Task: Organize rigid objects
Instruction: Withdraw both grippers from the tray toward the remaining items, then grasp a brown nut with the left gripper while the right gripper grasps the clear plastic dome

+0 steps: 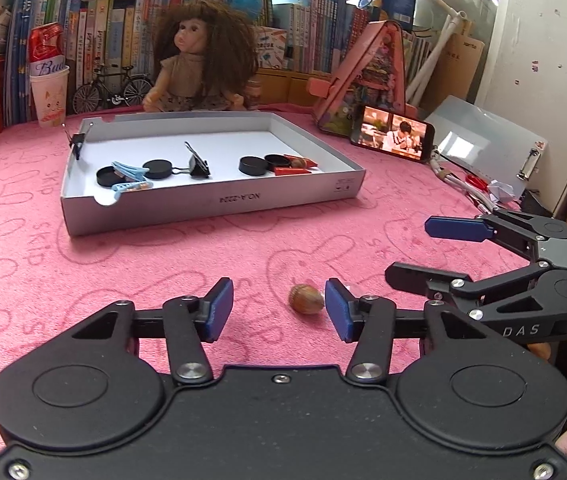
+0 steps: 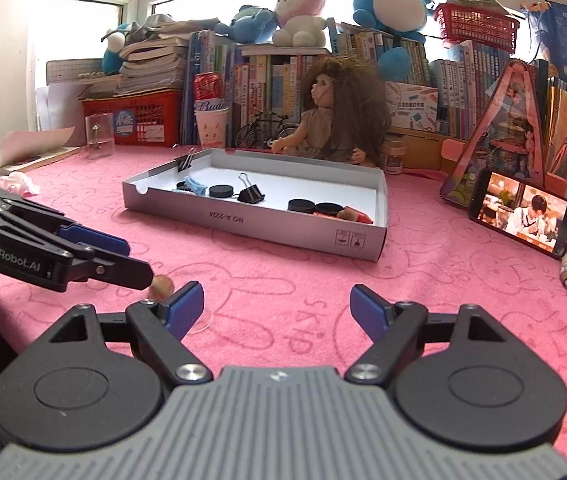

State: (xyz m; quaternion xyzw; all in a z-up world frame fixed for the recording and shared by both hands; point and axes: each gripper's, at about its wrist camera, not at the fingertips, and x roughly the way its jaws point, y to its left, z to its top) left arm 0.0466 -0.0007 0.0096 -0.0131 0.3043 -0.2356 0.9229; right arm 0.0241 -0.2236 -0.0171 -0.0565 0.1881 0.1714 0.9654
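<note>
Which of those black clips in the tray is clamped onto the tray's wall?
The black clip at the tray's far left corner grips the wall; the other black clip stands loose on the floor among the round black caps.

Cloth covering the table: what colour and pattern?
Pink cloth with faint outlined bunnies and "skip" lettering, clearest in the right wrist view.
</note>
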